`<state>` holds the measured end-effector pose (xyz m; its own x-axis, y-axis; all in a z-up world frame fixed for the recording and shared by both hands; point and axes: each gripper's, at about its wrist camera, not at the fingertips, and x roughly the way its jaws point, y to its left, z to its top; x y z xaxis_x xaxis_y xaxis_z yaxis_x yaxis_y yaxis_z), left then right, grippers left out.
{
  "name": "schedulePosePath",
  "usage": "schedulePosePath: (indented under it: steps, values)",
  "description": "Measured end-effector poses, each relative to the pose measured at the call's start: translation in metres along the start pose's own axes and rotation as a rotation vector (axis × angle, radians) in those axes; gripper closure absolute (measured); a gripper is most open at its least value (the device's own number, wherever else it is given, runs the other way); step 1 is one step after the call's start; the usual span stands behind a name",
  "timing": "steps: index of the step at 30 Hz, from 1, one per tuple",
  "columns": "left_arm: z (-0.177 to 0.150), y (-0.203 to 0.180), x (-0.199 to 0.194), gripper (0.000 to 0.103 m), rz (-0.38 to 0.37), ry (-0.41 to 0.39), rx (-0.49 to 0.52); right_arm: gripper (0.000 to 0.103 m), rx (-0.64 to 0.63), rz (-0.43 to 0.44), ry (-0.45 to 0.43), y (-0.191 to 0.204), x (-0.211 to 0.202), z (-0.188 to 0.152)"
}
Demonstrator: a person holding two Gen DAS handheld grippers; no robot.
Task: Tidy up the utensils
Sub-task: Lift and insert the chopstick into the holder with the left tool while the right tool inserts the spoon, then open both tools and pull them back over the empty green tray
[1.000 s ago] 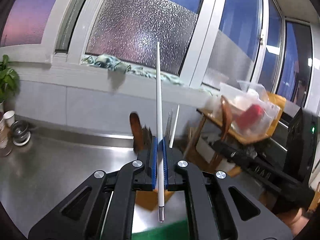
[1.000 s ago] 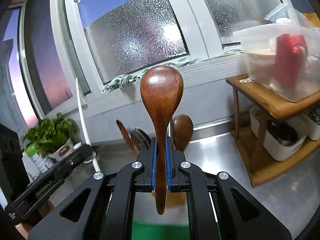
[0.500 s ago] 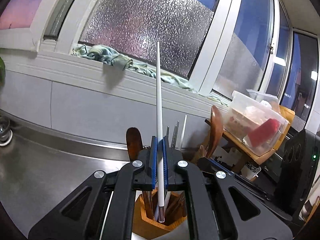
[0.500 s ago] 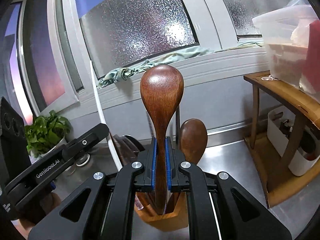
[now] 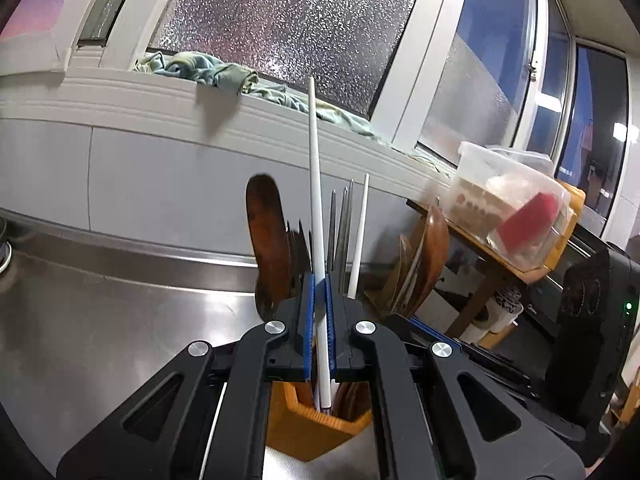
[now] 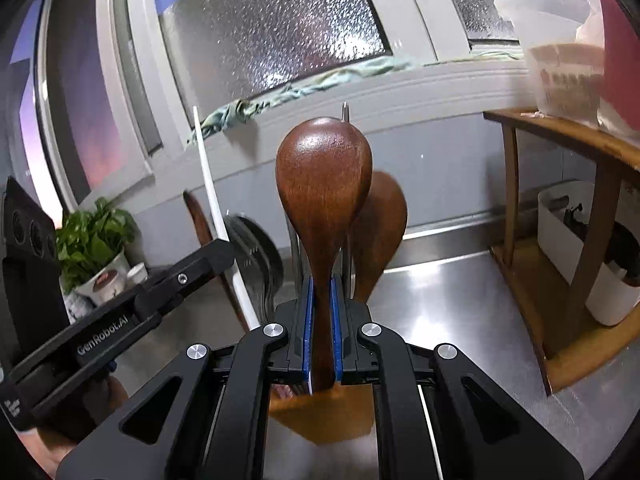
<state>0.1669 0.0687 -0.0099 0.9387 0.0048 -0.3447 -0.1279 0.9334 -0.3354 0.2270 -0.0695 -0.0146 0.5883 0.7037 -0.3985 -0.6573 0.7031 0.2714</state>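
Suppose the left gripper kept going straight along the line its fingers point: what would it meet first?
Probably the utensils standing in the wooden holder: the left gripper, shut on a white chopstick, has the dark wooden spoon and metal chopsticks just beyond its fingertips. Depth is unclear; the wall lies behind.

Upright white chopstick (image 5: 316, 200) and brown wooden spoon (image 6: 323, 184), lower ends seemingly inside the wooden utensil holder (image 5: 304, 428).

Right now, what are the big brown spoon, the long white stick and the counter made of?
The spoon looks like dark polished wood: grain lines and a soft shine. The white chopstick is smooth and evenly white, maybe plastic or ceramic; hard to say. The counter looks like brushed stainless steel, grey with blurry reflections.
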Motion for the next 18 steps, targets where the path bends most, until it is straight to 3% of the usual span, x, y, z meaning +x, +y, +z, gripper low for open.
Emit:
schedulePosePath:
  steps: [7, 18]
  values:
    - [-0.005, 0.008, -0.007, 0.098, -0.077, -0.006, 0.009, 0.095, -0.004, 0.017, 0.029, -0.002, -0.002, -0.004]
    - [-0.009, 0.015, -0.007, 0.096, -0.057, 0.027, 0.012, 0.091, 0.013, 0.017, 0.077, -0.006, -0.006, -0.01]
